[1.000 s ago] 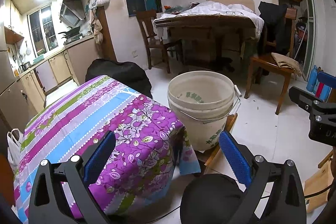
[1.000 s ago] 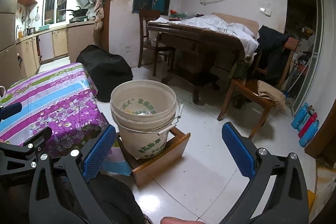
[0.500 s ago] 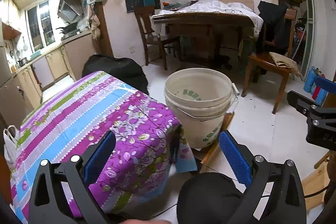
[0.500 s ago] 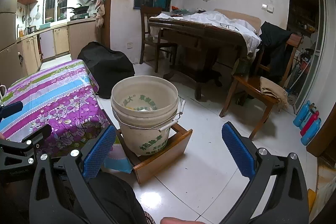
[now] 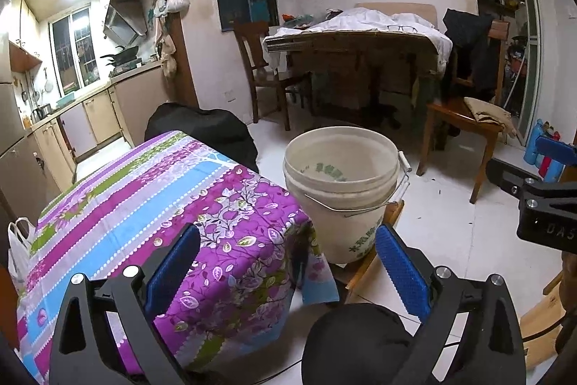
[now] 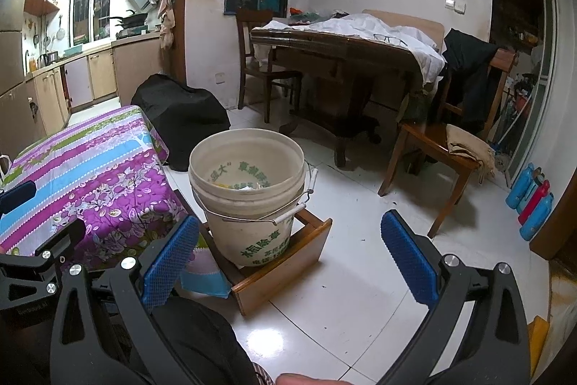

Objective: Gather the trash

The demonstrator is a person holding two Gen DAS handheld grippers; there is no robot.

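Over the last second both views have edged closer to the cream plastic bucket in its wooden tray on the floor (scraps inside); left tool and right tool gape empty, so collecting looks finished.

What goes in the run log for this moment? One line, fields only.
left gripper: open, empty | right gripper: open, empty | bucket: upright on wooden tray, some trash inside | table: beside bucket

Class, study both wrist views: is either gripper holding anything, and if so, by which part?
Nothing is held. The left gripper and the right gripper both stand open with empty space between their blue pads, short of the bucket.
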